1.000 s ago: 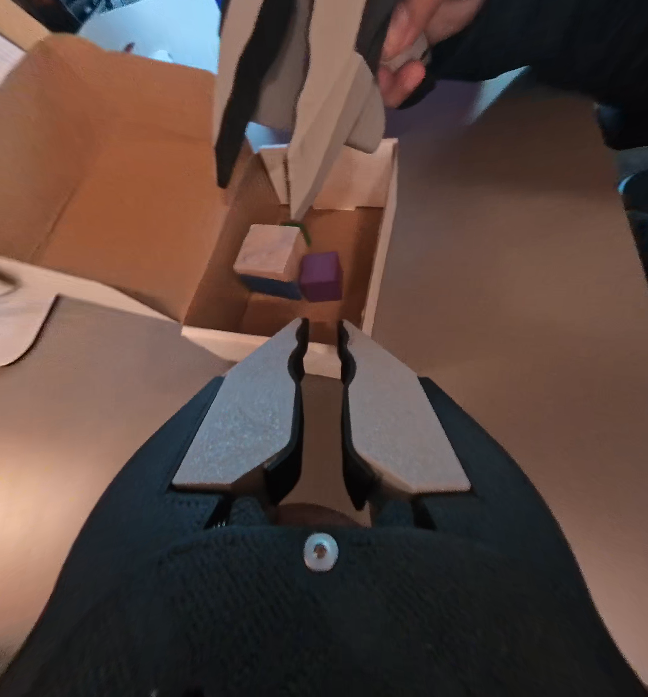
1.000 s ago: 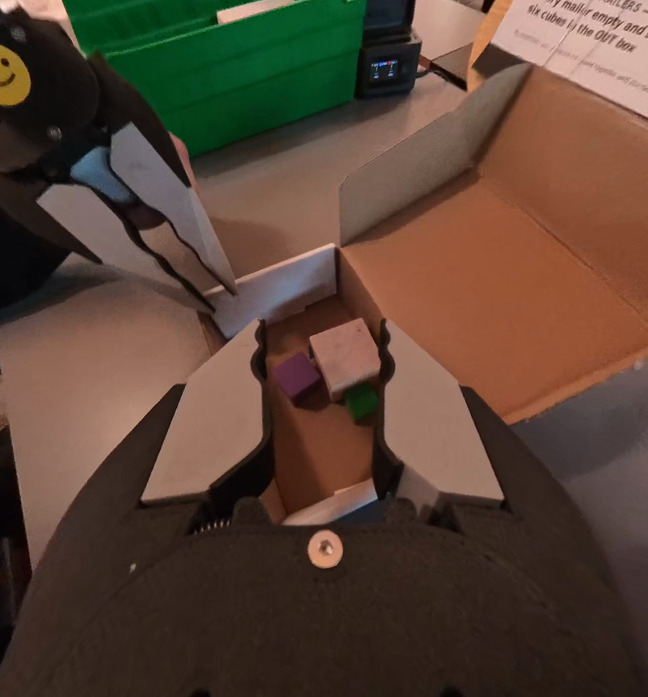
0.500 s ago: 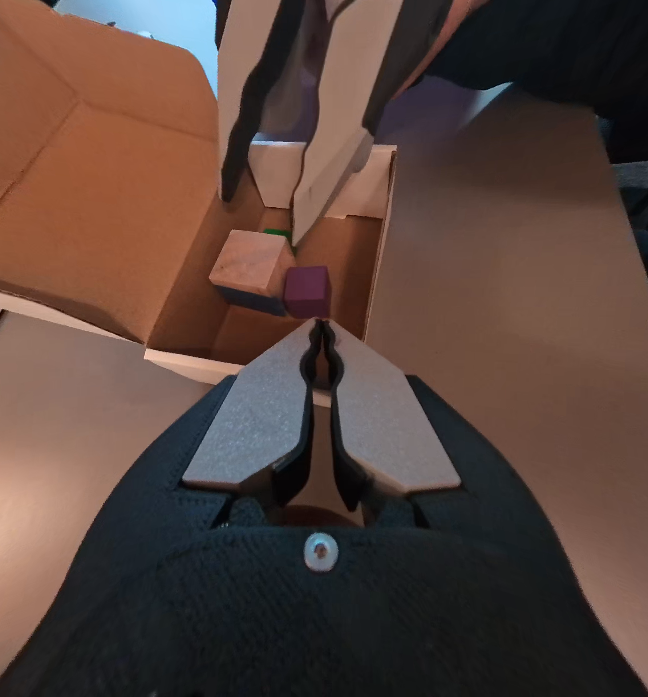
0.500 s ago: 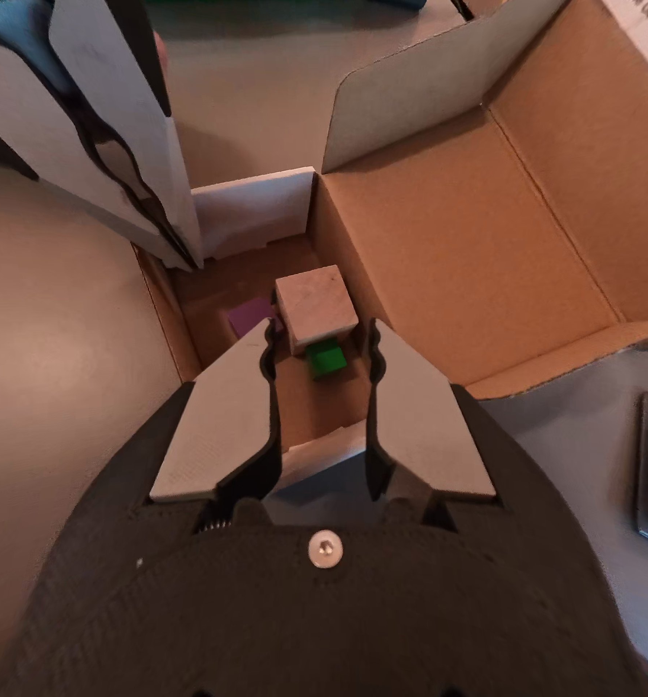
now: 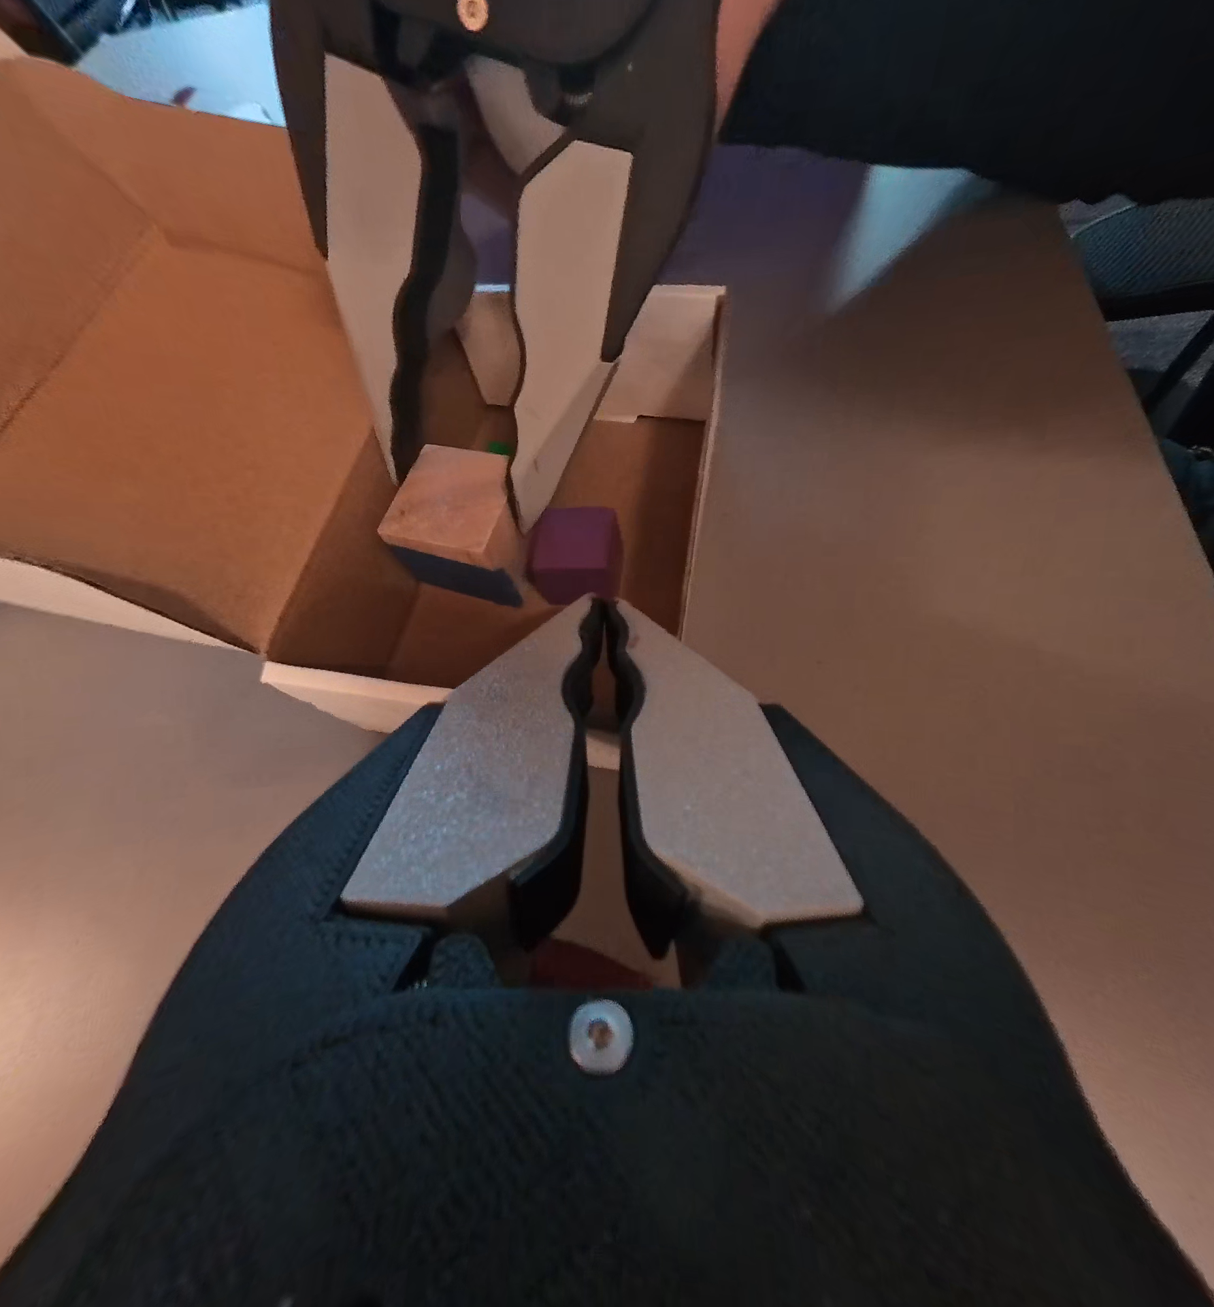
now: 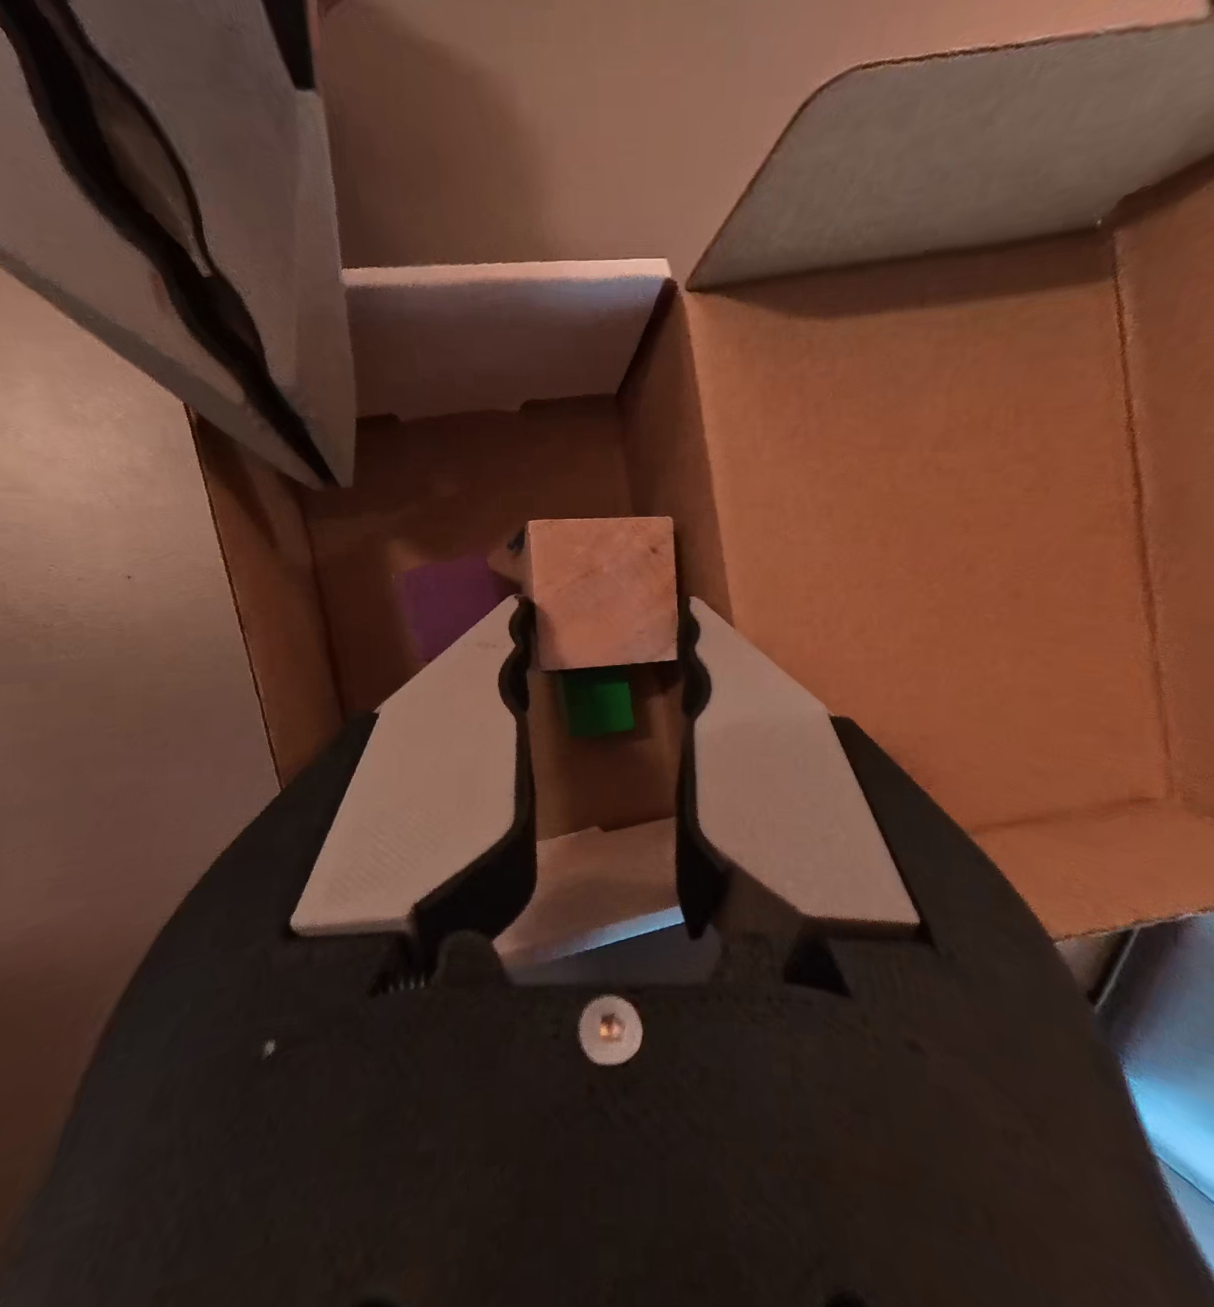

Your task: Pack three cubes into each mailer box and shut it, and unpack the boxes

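Now the right gripper (image 6: 604, 636) has dropped into the open mailer box (image 6: 873, 566), fingers apart astride the wooden cube (image 6: 603, 590), ready for unpacking, while the left gripper (image 5: 600, 622) has pinched together, empty.

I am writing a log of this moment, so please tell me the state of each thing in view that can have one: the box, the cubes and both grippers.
mailer box: open, lid folded back.
wooden cube: in the box, between the right gripper's fingers, tilted.
purple cube: on the box floor, free.
green cube: on the box floor, free.
right gripper: open, around the wooden cube.
left gripper: shut, empty, at the box's edge.
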`<state>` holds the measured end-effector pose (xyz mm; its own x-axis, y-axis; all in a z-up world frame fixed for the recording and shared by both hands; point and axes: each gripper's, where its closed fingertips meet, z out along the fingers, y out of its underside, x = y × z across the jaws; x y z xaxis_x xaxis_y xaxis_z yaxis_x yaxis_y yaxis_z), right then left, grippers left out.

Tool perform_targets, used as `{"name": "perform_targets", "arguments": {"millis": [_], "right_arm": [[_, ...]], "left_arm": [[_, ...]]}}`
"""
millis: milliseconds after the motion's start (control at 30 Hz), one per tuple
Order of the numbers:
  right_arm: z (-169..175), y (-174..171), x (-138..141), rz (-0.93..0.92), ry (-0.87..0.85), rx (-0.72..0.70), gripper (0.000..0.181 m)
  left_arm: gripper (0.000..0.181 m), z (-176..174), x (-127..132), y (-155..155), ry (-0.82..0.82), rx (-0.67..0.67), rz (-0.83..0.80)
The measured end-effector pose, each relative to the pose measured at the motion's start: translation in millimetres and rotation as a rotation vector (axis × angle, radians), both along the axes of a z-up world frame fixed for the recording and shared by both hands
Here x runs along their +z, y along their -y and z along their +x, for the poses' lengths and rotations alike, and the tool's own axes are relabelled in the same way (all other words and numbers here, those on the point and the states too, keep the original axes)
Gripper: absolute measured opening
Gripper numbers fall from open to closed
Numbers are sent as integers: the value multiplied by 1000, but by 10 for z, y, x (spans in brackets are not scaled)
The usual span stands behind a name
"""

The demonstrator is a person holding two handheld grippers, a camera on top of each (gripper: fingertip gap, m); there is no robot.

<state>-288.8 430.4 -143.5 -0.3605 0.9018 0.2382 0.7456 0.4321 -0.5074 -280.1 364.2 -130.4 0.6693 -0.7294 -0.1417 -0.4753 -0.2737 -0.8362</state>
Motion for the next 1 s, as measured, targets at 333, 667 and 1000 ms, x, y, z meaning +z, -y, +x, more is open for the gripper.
{"name": "perform_targets", "arguments": {"millis": [333,667,1000], "right_arm": [[-80,28,-36,-20,3,-66,41],[168,94,298,-154,-25,-185,40],[668,23,963,-108,-220,-270,40]], "left_arm": [[0,4,5,2,-4,6,6],[0,-24,11,-28,-30,17,47],[0,-27,19,-43,-17,18,64]]}}
